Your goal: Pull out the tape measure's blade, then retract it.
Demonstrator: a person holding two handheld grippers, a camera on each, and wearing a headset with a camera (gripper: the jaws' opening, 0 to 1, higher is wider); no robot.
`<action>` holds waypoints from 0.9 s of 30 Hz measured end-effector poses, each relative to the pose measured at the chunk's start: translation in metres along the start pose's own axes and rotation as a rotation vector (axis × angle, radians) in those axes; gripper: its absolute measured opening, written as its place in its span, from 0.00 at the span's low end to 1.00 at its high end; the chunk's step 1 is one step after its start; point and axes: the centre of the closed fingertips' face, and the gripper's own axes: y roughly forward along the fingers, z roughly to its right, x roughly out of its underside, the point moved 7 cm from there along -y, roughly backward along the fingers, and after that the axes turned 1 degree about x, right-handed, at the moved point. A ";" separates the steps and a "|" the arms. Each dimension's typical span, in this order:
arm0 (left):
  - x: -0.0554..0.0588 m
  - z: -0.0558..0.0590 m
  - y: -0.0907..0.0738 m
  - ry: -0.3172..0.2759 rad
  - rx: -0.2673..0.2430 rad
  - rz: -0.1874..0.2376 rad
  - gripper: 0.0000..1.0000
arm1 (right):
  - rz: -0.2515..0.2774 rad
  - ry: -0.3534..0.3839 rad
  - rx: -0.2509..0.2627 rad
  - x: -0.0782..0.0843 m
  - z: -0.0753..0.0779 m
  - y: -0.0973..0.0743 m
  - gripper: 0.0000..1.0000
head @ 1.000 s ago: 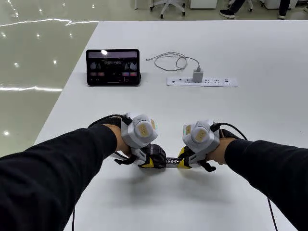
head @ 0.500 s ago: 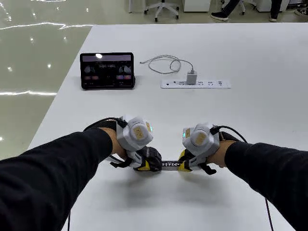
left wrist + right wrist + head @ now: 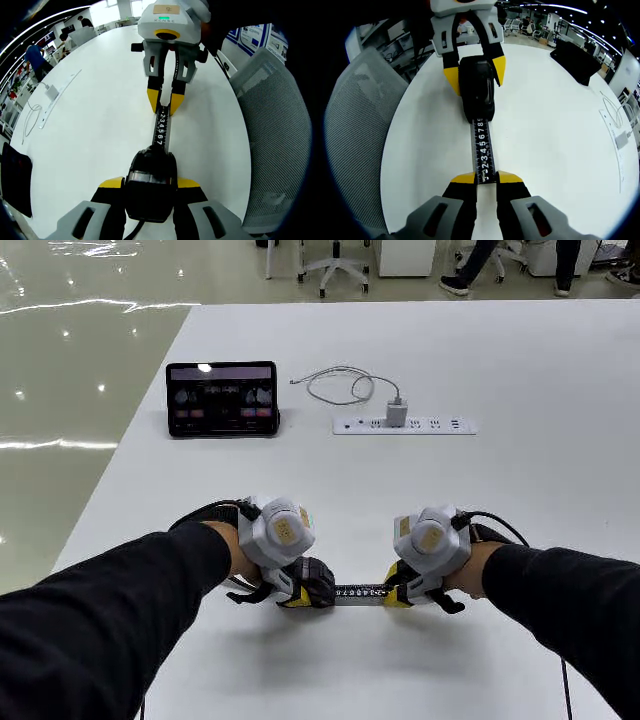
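A black tape measure case (image 3: 314,582) (image 3: 151,181) (image 3: 476,88) sits low over the white table, my left gripper (image 3: 300,594) (image 3: 150,183) shut on it. Its blade (image 3: 359,592) (image 3: 161,129) (image 3: 481,150), black with white numbers, is drawn out a short way to the right. My right gripper (image 3: 397,596) (image 3: 482,176) is shut on the blade's end, with the yellow fingertips (image 3: 464,178) pinching it. The two grippers face each other a hand's width apart, and each one appears in the other's view: the right gripper (image 3: 165,100) and the left gripper (image 3: 475,75).
A tablet (image 3: 221,398) stands at the back left of the table (image 3: 520,480). A power strip (image 3: 404,425) with a white charger and a looped cable (image 3: 335,383) lies behind the grippers. A mesh chair (image 3: 280,130) is at the table's near edge. People and office chairs are beyond the far edge.
The right gripper has pulled to the right and the left has stayed put, so more of the blade shows between them. The head camera has tilted a little.
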 end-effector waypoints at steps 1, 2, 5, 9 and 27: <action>0.000 0.000 0.000 0.002 0.001 0.001 0.32 | 0.003 0.002 0.001 0.002 0.000 -0.001 0.09; 0.000 0.000 0.000 0.003 0.002 0.002 0.32 | 0.003 0.008 0.004 0.003 0.000 -0.002 0.09; 0.000 0.000 0.000 0.002 0.003 0.002 0.32 | -0.003 0.009 0.006 0.006 0.001 -0.003 0.09; 0.000 0.000 0.001 0.002 0.002 0.004 0.32 | -0.008 0.015 0.007 0.009 0.001 -0.004 0.09; 0.000 0.000 0.000 -0.004 -0.002 0.006 0.32 | -0.017 0.032 0.015 0.025 0.003 -0.013 0.09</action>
